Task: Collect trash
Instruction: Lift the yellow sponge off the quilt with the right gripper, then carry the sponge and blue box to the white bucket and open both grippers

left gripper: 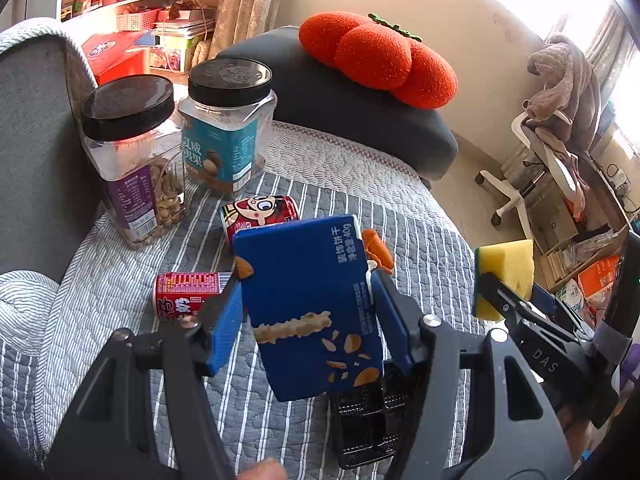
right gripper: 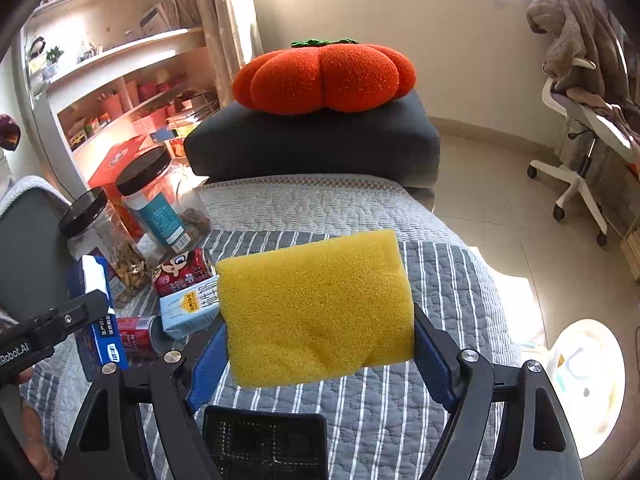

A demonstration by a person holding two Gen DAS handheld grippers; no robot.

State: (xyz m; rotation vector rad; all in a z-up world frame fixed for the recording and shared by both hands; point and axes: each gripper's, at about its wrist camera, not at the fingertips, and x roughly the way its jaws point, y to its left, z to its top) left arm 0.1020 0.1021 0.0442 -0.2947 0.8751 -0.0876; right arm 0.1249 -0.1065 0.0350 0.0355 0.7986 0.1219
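Left wrist: striped quilted sofa cover (left gripper: 360,184), pumpkin cushion (left gripper: 380,60)

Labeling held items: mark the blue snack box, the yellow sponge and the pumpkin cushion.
blue snack box (left gripper: 308,304), left wrist view, middle of its front face.
yellow sponge (right gripper: 316,308), right wrist view, middle of its yellow face.
pumpkin cushion (right gripper: 324,76), right wrist view, centre of its orange front.
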